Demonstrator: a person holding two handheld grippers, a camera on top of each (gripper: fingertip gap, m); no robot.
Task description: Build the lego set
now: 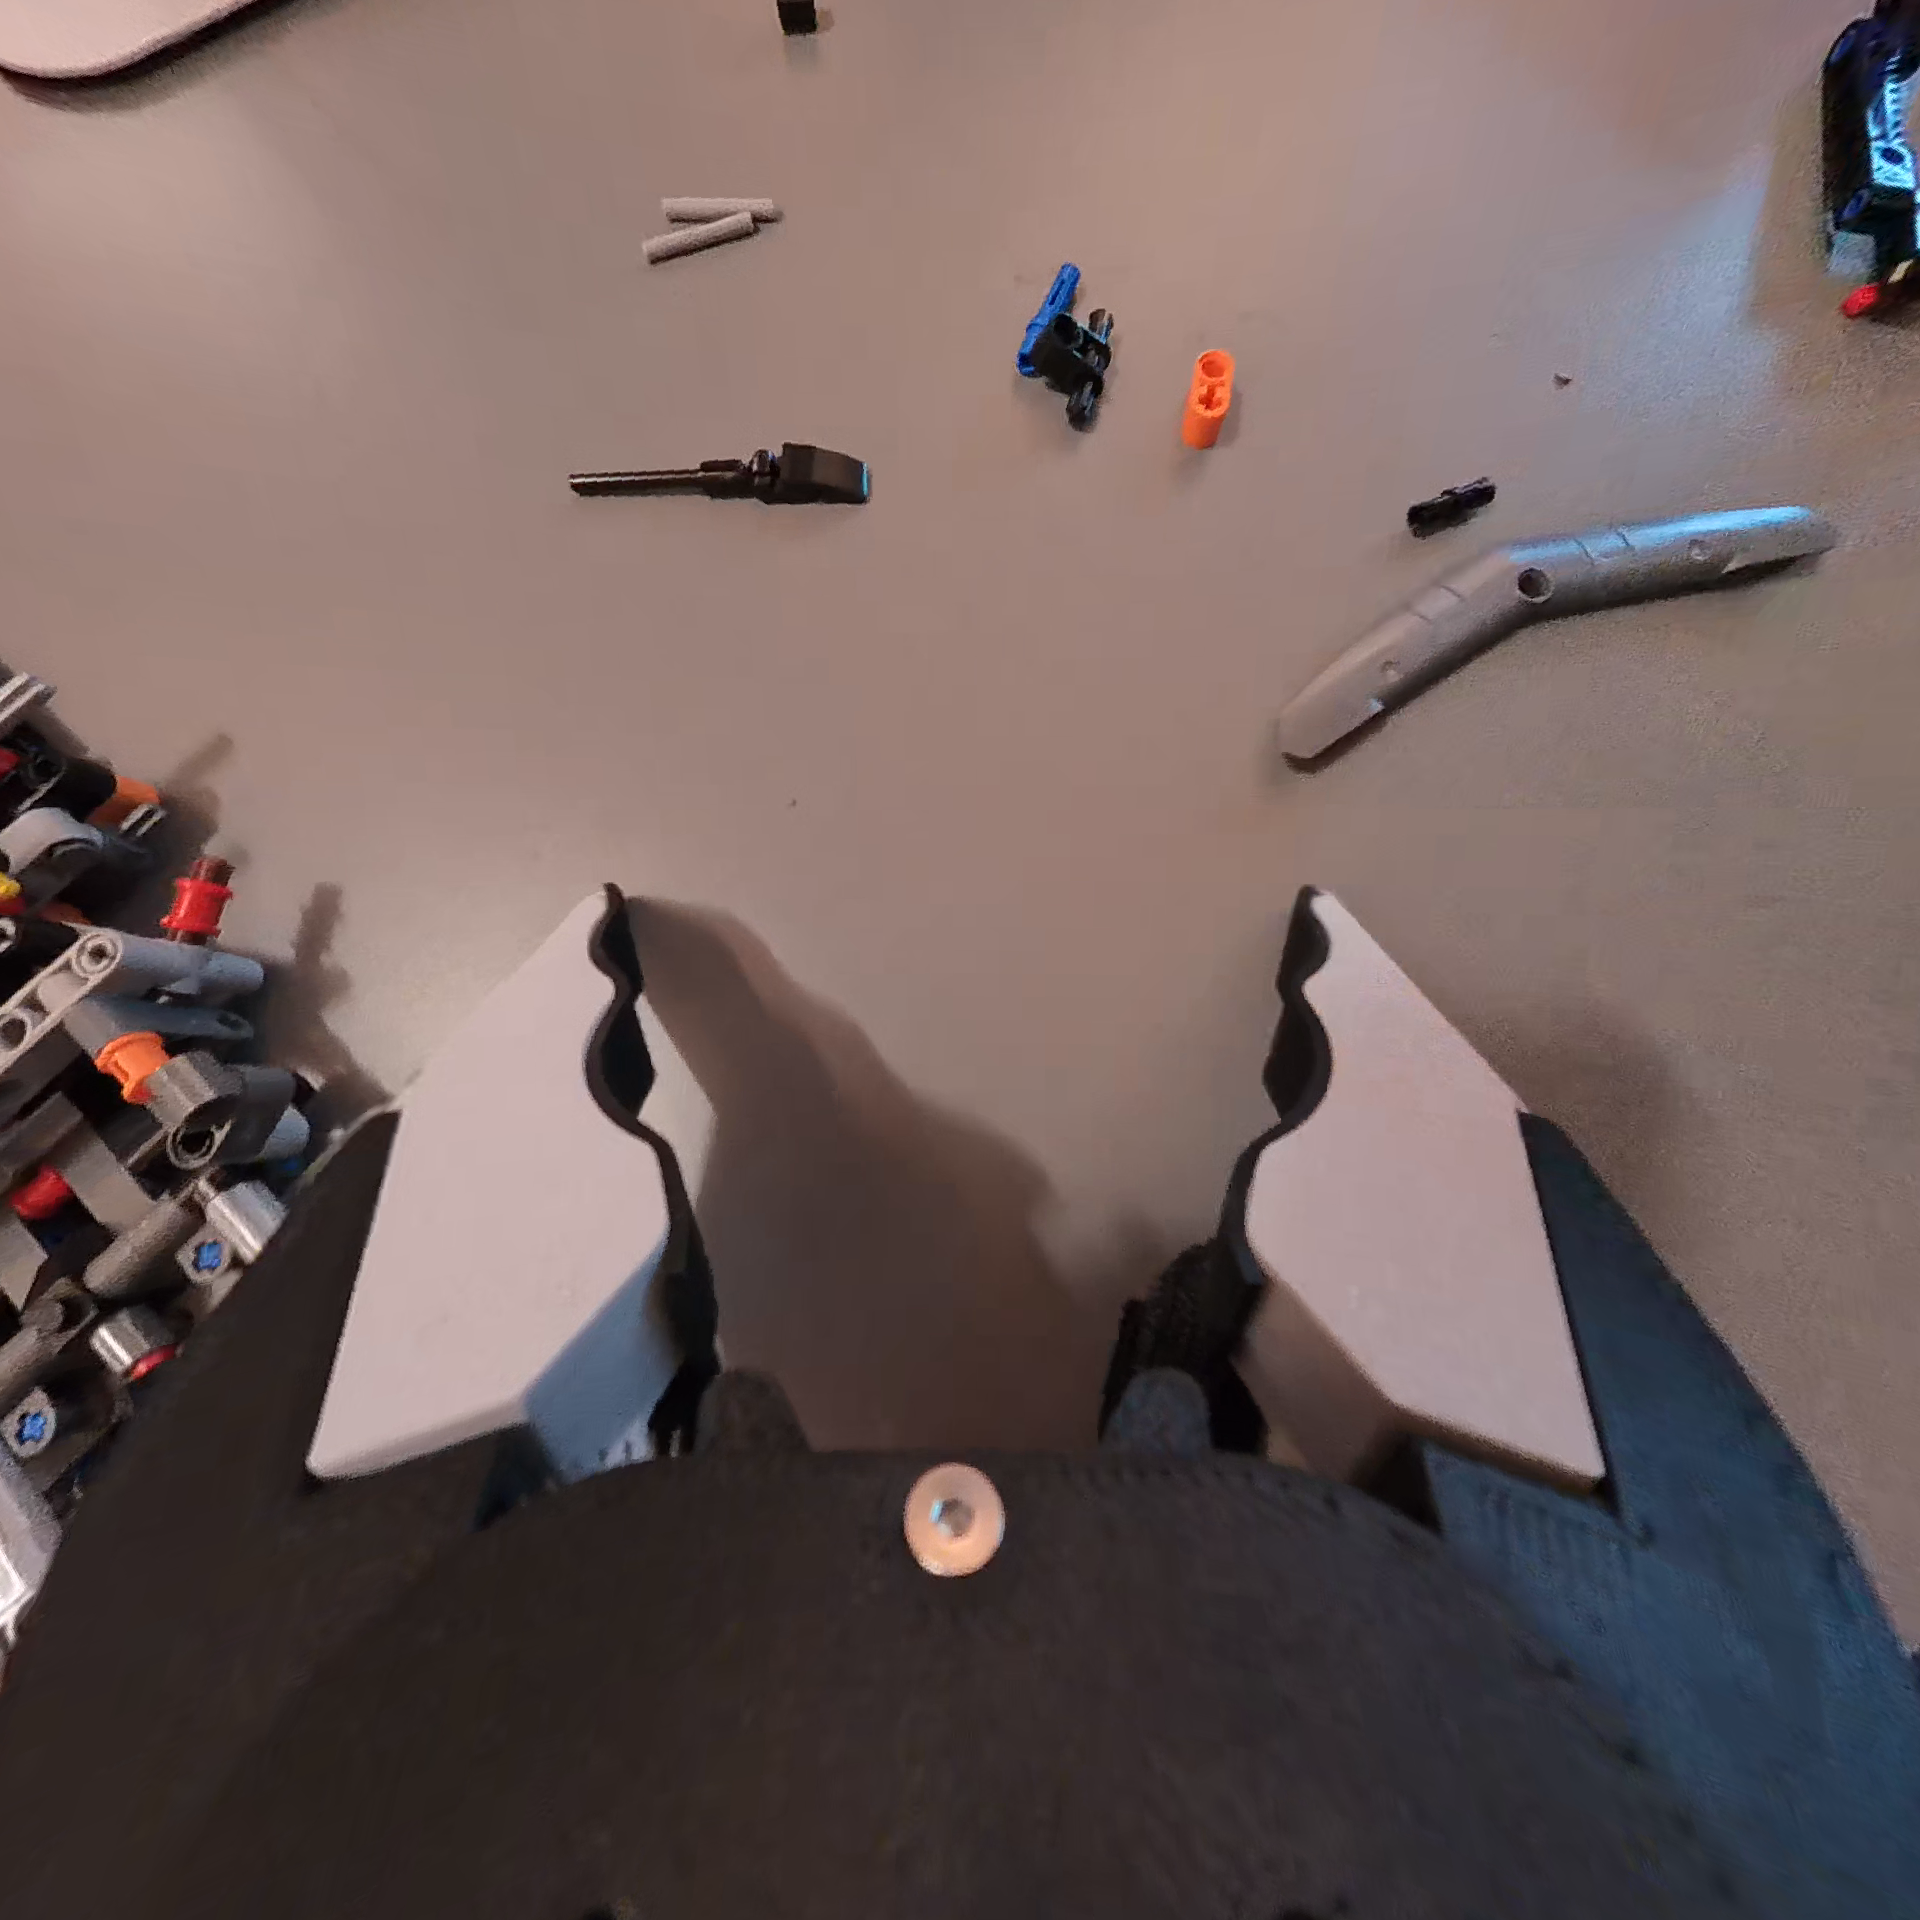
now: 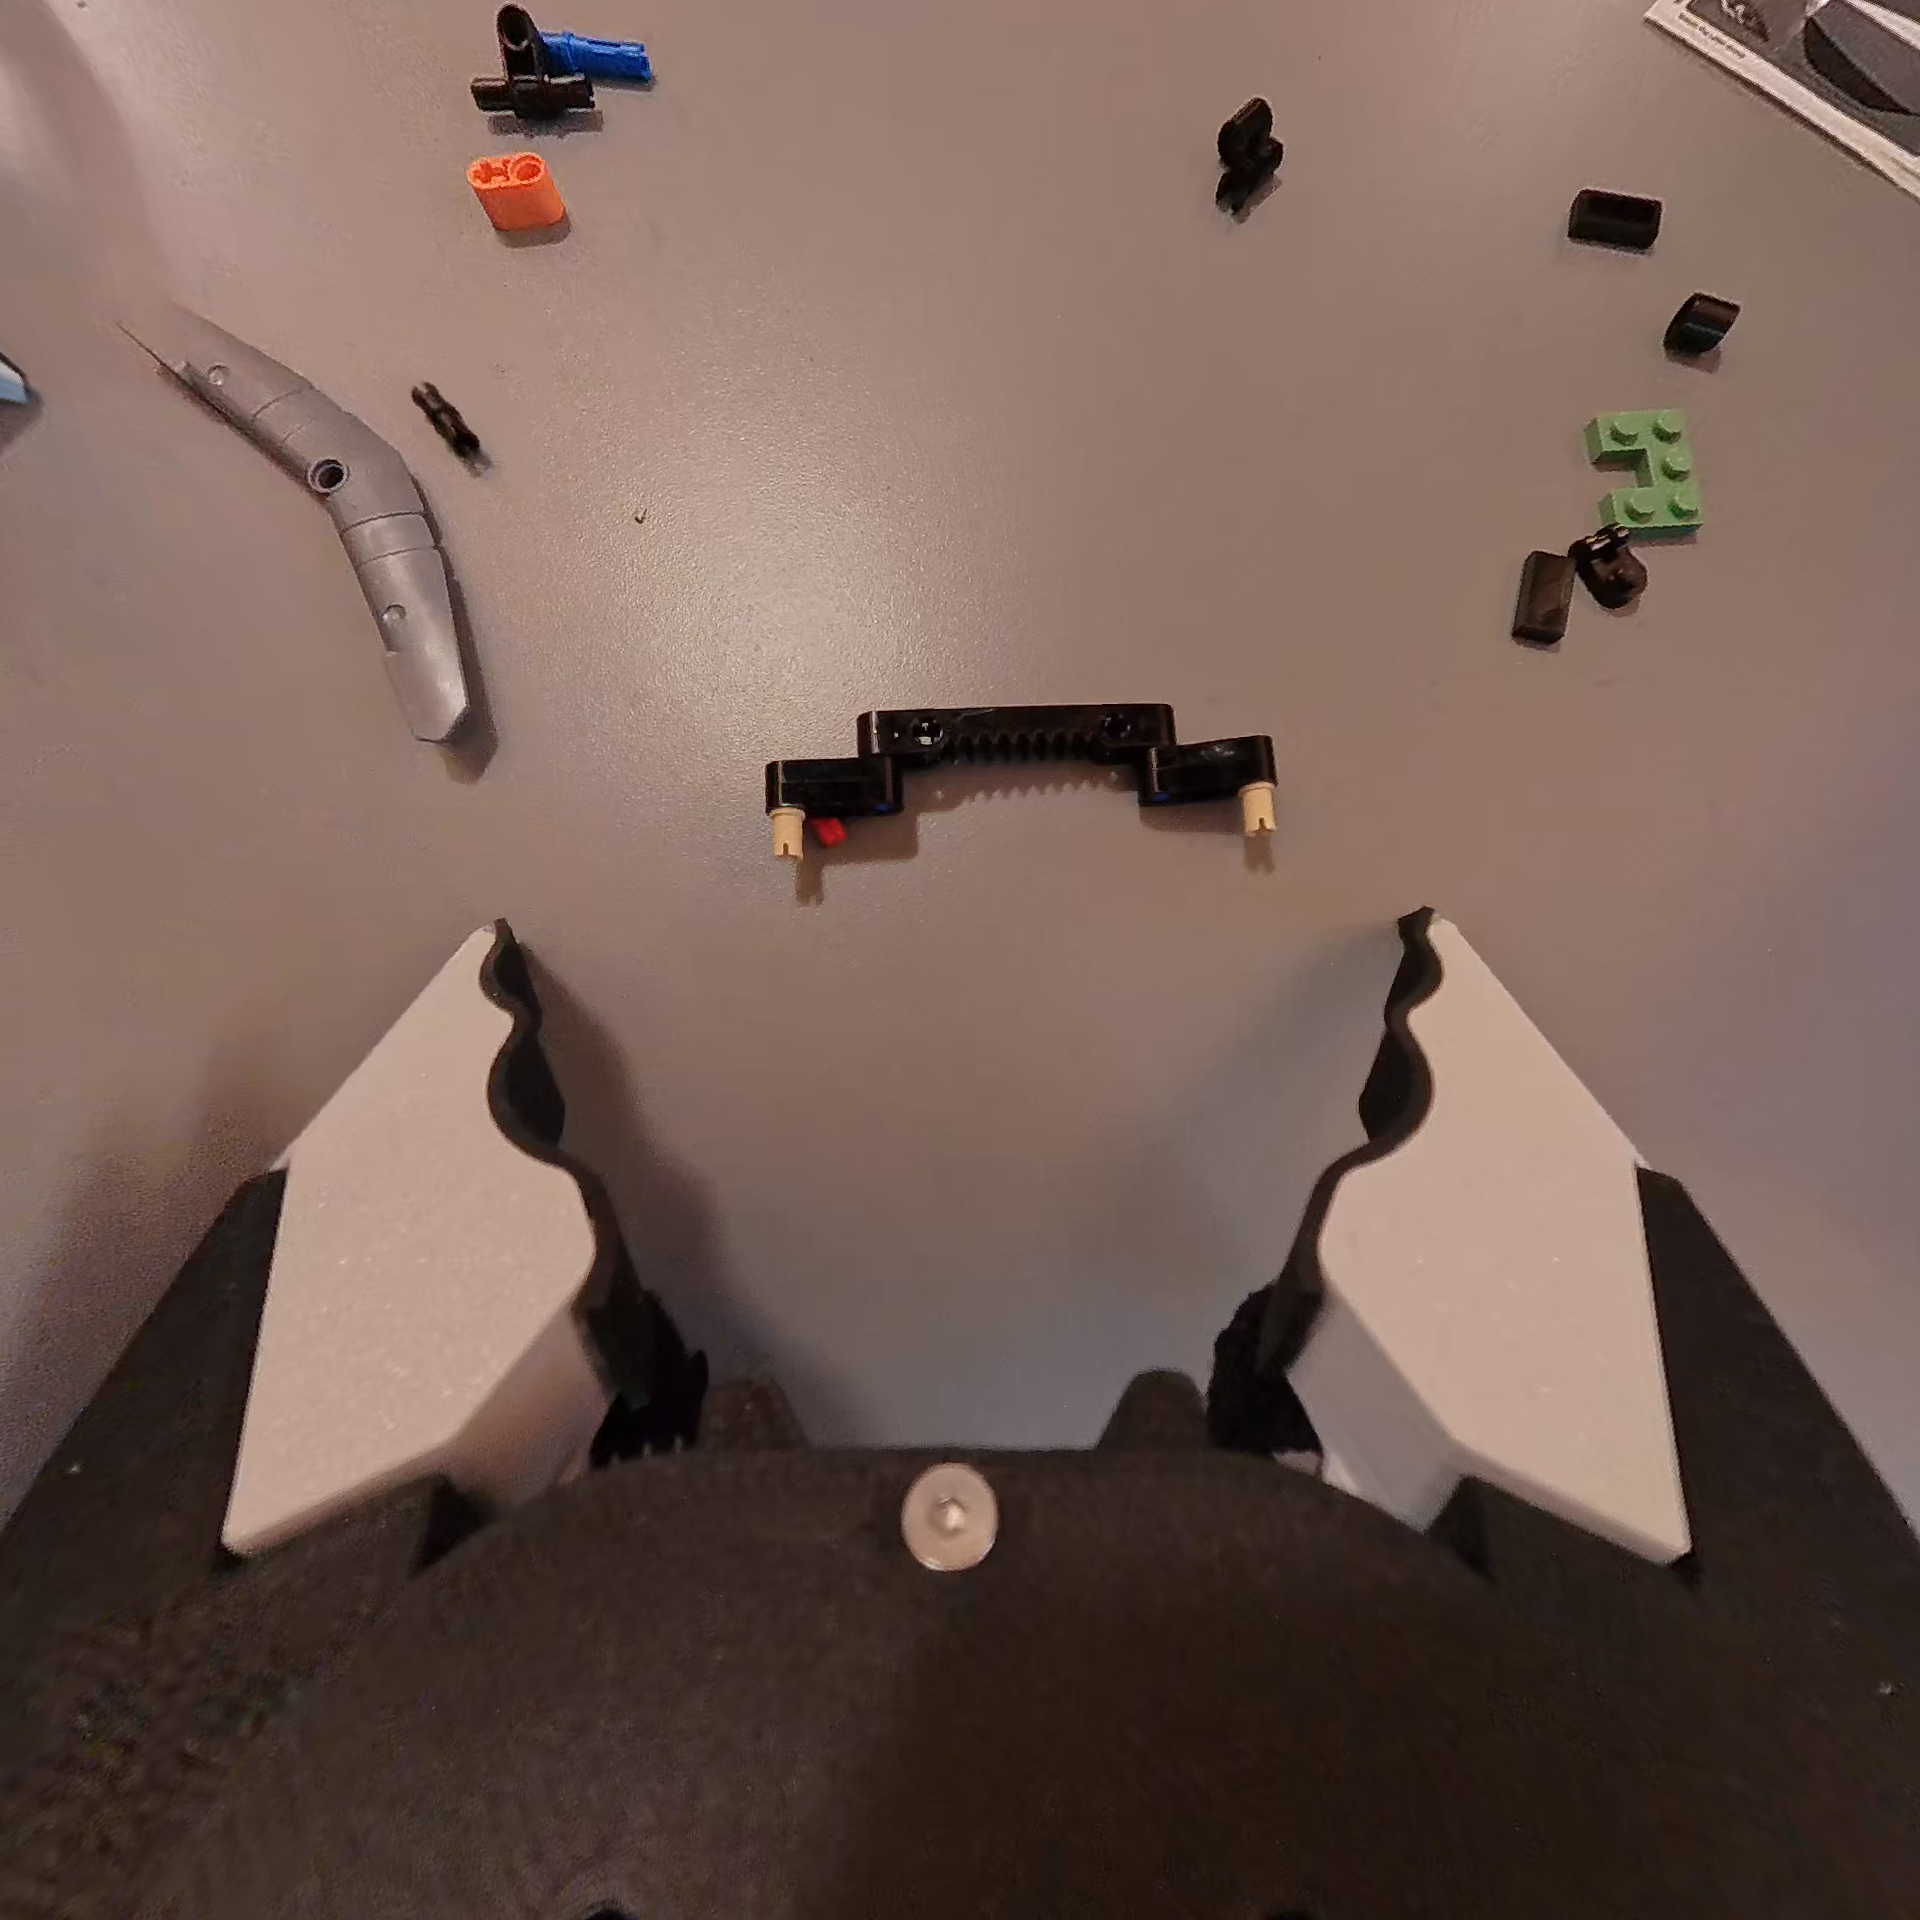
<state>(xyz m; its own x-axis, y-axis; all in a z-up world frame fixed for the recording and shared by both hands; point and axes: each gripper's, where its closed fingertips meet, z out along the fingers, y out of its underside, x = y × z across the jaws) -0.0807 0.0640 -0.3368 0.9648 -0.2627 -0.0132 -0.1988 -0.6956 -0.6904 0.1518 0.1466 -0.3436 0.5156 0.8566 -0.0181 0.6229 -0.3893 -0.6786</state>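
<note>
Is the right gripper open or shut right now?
Open. The right gripper has its fingers spread wide with bare table between them, nothing held; the black rack piece lies just ahead.

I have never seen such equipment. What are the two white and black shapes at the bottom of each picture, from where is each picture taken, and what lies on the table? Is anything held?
The shapes are the two fingers of a hand-held gripper; a person carries one in each hand. Each picture comes from a camera on a gripper, looking forward along its fingers.

The left gripper is open and empty. Ahead of it lie a bent grey piece, an orange connector, a blue and black connector group, a black rod piece and two grey pins. A partly built model sits at its left.

The right gripper is also open and empty. Just ahead lies a black toothed assembly; a green plate is at the right. The same bent grey piece and orange connector appear at its left.

Nothing is held.
</note>
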